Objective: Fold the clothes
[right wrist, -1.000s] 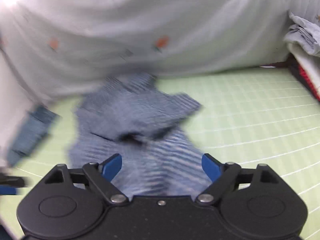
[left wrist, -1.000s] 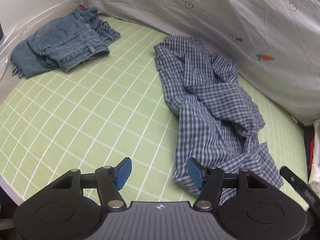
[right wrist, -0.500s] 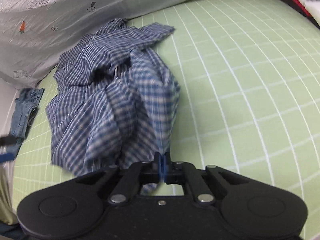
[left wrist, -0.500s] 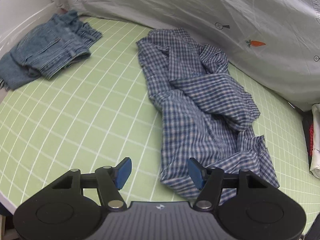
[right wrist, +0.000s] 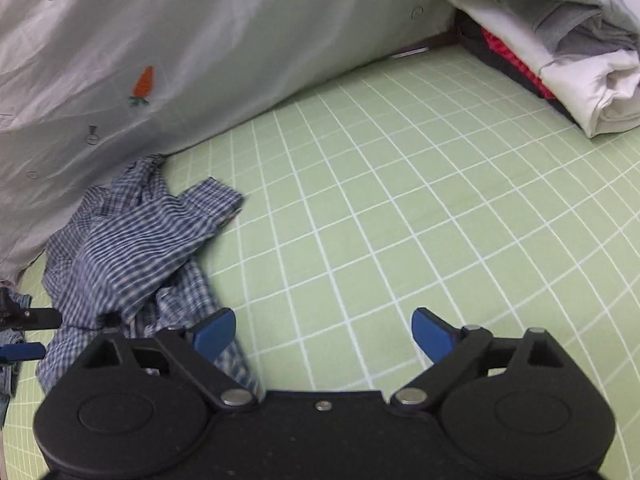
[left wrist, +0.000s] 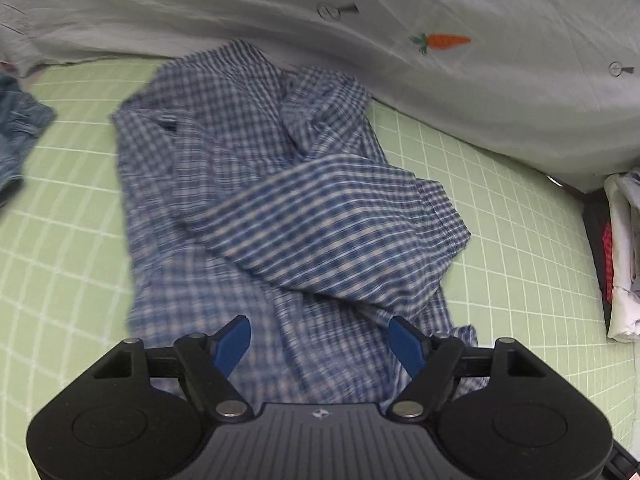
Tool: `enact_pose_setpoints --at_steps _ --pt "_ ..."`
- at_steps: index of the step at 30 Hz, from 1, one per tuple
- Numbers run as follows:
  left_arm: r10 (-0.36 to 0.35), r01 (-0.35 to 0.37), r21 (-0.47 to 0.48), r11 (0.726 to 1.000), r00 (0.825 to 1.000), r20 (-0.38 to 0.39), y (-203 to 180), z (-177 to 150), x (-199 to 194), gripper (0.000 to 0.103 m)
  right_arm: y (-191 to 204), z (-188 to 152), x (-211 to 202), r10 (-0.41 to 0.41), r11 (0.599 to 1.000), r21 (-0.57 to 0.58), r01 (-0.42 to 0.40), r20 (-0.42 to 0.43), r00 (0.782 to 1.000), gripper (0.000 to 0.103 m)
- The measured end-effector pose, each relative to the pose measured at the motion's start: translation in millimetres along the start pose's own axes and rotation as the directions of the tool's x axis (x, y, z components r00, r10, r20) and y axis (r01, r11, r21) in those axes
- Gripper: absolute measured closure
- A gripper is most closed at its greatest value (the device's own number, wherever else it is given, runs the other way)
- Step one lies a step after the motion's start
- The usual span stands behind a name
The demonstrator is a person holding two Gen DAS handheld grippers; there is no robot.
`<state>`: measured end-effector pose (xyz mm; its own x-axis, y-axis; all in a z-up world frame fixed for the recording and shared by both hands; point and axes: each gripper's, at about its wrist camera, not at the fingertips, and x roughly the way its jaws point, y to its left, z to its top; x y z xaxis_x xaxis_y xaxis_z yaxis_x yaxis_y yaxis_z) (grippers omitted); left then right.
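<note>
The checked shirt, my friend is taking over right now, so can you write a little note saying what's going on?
Left gripper: open, empty, over the near end of the checked shirt.
Right gripper: open, empty, over bare green mat, the shirt just to its left.
Shirt: crumpled in a heap near the grey sheet, not folded.
Jeans: at the left edge of the mat.
Folded clothes: stacked at the far right.
Left to do: spread the shirt flat, then fold it.

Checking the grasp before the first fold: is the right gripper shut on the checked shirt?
No. The right gripper stands open over bare green mat, with the checked shirt lying off to its left.
</note>
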<state>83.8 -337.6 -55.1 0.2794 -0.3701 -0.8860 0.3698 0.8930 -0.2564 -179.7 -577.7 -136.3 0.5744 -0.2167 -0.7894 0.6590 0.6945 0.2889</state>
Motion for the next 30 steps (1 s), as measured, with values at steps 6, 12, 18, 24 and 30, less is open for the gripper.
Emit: enact_pose_setpoints --at_steps 6,12,18,24,30 --pt "-0.004 0.003 -0.021 1.000 0.999 -0.046 -17.2 26.3 36.2 0.076 4.2 18.1 44.9 -0.005 0.999 -0.044 0.001 -0.085 0.996 0.008" --pt "-0.004 0.003 -0.043 0.999 1.000 -0.020 -6.8 21.5 21.8 0.103 0.1 10.6 54.8 0.000 0.999 -0.035 -0.004 -0.113 0.994 0.009" --pt "-0.001 0.007 -0.086 0.996 0.998 0.067 11.9 14.1 -17.1 0.103 1.8 -2.0 37.5 0.012 0.999 -0.045 -0.016 -0.096 0.995 0.010" --pt "0.101 -0.075 -0.111 0.991 0.965 0.243 54.9 7.8 -89.0 0.103 7.3 -9.6 24.9 0.012 0.998 -0.060 -0.016 -0.072 0.997 0.010" --pt "0.403 -0.286 -0.388 0.876 0.876 0.264 161.7 -5.2 -126.9 0.103 23.2 -7.6 22.9 -0.007 0.991 -0.131 -0.003 -0.071 0.997 0.010"
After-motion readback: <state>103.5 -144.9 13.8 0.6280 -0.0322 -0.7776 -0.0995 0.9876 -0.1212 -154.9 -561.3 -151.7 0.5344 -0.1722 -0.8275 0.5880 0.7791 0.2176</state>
